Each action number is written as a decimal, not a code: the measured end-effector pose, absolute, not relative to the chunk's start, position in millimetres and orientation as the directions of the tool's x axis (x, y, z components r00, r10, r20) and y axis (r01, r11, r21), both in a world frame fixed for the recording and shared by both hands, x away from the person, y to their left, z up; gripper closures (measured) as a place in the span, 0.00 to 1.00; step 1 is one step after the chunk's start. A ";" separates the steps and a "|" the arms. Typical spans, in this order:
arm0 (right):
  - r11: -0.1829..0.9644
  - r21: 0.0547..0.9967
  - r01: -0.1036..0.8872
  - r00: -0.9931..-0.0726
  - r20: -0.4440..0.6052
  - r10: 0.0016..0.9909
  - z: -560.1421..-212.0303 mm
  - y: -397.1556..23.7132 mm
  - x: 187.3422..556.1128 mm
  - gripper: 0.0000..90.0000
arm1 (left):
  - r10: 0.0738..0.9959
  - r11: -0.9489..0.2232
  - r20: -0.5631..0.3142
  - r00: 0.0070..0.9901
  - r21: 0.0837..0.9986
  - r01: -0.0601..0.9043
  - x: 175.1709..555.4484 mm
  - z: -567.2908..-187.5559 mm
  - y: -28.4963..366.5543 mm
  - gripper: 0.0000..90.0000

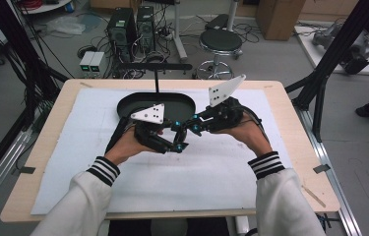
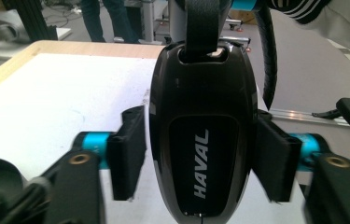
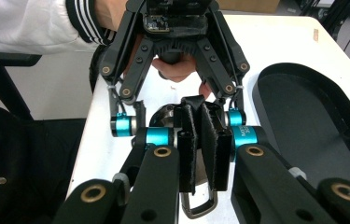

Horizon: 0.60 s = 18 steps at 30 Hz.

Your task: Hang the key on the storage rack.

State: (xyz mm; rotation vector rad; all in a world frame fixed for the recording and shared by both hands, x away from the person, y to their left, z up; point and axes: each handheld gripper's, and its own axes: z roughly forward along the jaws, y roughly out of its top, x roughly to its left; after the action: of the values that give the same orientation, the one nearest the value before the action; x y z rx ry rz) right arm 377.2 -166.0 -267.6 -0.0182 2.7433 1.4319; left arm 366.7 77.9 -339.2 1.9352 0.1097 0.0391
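1. Grippers: two, meeting nose to nose over the middle of the desk [image 1: 49, 147], just in front of the tray.
2. Key fob [image 2: 203, 135]: one, glossy black, "HAVAL" printed on it, black strap [image 2: 201, 25] through a slot at its top. Held in the air between the two grippers.
3. Left gripper [image 1: 179, 142]: jaws stand either side of the fob body in the left gripper view, pads [image 2: 128, 151] right at its flanks. Full contact hard to confirm, so cannot tell whether it is clamped.
4. Right gripper [image 3: 199, 147]: jaws pressed together on the strap; a metal ring [image 3: 198, 207] hangs below them. Fob sits just beyond, between the left gripper's blue-collared jaws.
5. Tray [image 1: 123, 105]: one, black, oval, shallow, on the white sheet [image 1: 211, 177] at the far side of the desk. Nothing visible lying in it.
6. Hands: two, striped cuffs, one per gripper.
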 end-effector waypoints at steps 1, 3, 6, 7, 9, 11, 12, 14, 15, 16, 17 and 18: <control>0.570 0.821 -0.031 -0.999 -0.046 0.013 -267.5 -166.0 377.2 0.95 | 0.098 -0.358 -0.025 0.995 0.932 0.059 366.6 -339.3 78.2 0.48; 0.565 0.824 -0.029 -0.999 -0.045 0.013 -267.5 -165.6 377.1 0.95 | 0.096 -0.363 -0.028 0.995 0.930 0.061 367.0 -339.4 79.0 0.50; 0.566 0.824 -0.029 -0.999 -0.046 0.015 -267.7 -165.6 377.3 0.95 | 0.102 -0.371 -0.027 0.994 0.926 0.064 366.1 -338.9 79.0 0.53; 0.566 0.824 -0.031 -0.999 -0.046 0.012 -267.7 -165.6 377.4 0.95 | 0.108 -0.370 -0.022 0.994 0.927 0.061 365.7 -338.8 78.8 0.54; 0.565 0.824 -0.032 -0.999 -0.048 0.013 -267.8 -165.8 377.7 0.95 | 0.109 -0.369 -0.024 0.994 0.927 0.063 365.4 -338.4 79.2 0.54; 0.563 0.825 -0.033 -0.999 -0.048 0.011 -267.7 -166.1 378.1 0.94 | 0.117 -0.374 -0.019 0.993 0.925 0.062 365.0 -337.4 79.7 0.54; 0.563 0.826 -0.032 -0.999 -0.047 0.012 -267.8 -166.1 378.3 0.94 | 0.119 -0.374 -0.026 0.992 0.925 0.069 364.6 -337.2 79.8 0.54; 0.563 0.826 -0.034 -0.999 -0.045 0.007 -268.2 -165.9 378.7 0.94 | 0.123 -0.385 -0.027 0.992 0.920 0.073 363.8 -336.8 79.9 0.54; 0.564 0.825 -0.037 -0.999 -0.046 0.003 -268.7 -165.4 378.7 0.93 | 0.122 -0.392 -0.027 0.992 0.917 0.073 363.8 -336.6 80.3 0.54; 0.566 0.823 -0.039 -0.999 -0.050 0.003 -269.1 -165.0 378.5 0.90 | 0.129 -0.403 -0.025 0.991 0.912 0.075 363.2 -336.4 80.6 0.54; 0.566 0.823 -0.050 -0.998 -0.062 0.002 -269.7 -164.5 378.0 0.77 | 0.131 -0.417 -0.018 0.991 0.906 0.072 362.8 -336.7 80.8 0.54; 0.556 0.830 -0.042 -0.998 -0.061 0.016 -270.2 -164.4 377.7 0.59 | 0.135 -0.433 -0.011 0.991 0.899 0.068 362.5 -336.9 80.9 0.54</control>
State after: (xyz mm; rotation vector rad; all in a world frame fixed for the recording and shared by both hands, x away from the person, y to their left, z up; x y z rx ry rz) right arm 377.7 -164.4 -270.2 -0.0226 2.7166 1.4520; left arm 362.5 80.9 -336.9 2.0197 0.1436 0.0750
